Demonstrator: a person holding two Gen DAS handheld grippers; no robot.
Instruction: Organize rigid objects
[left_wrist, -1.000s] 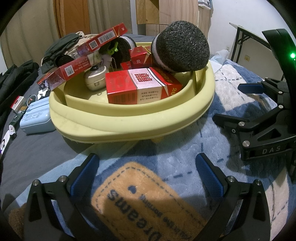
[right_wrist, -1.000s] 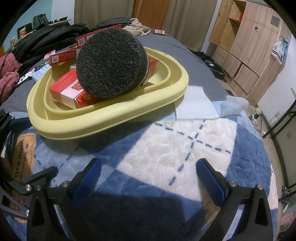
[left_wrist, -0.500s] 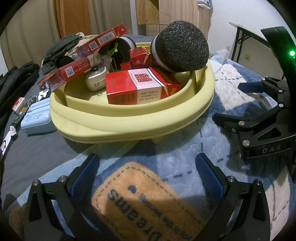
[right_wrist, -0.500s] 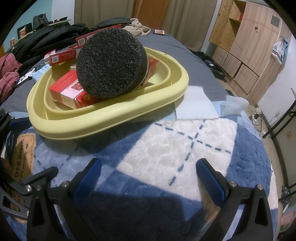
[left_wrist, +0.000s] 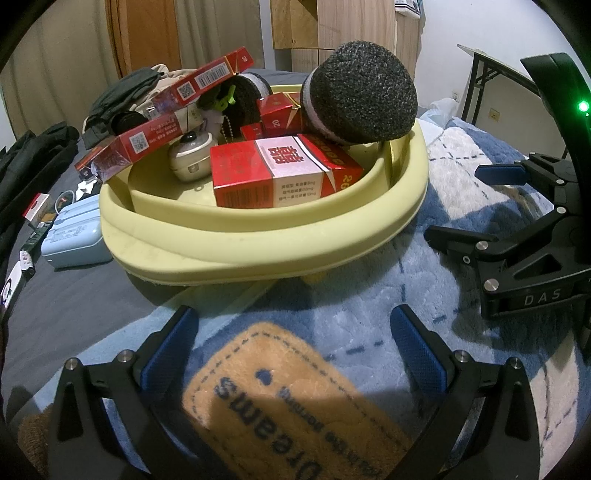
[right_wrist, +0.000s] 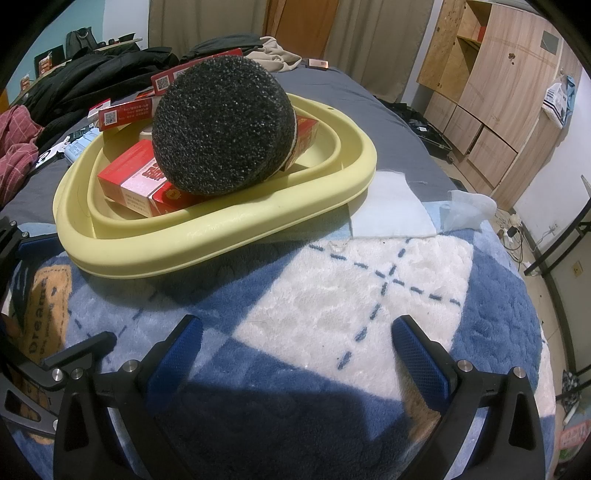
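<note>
Both tools (left_wrist: 293, 341) (right_wrist: 297, 345) wide apart, empty

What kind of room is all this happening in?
Most likely a bedroom: a plush blanket covers what looks like a bed, wooden wardrobes line the wall, and clothes lie heaped behind the yellow basin.

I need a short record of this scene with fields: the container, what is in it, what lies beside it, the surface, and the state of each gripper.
container: yellow basin, on the blanket
contents: black sponge on top, red boxes, small cream case
beside basin: pale blue case, on the grey sheet
surface: blue and white blanket
left gripper: open, holds nothing, short of the basin
right gripper: open, holds nothing, over the blanket
</note>
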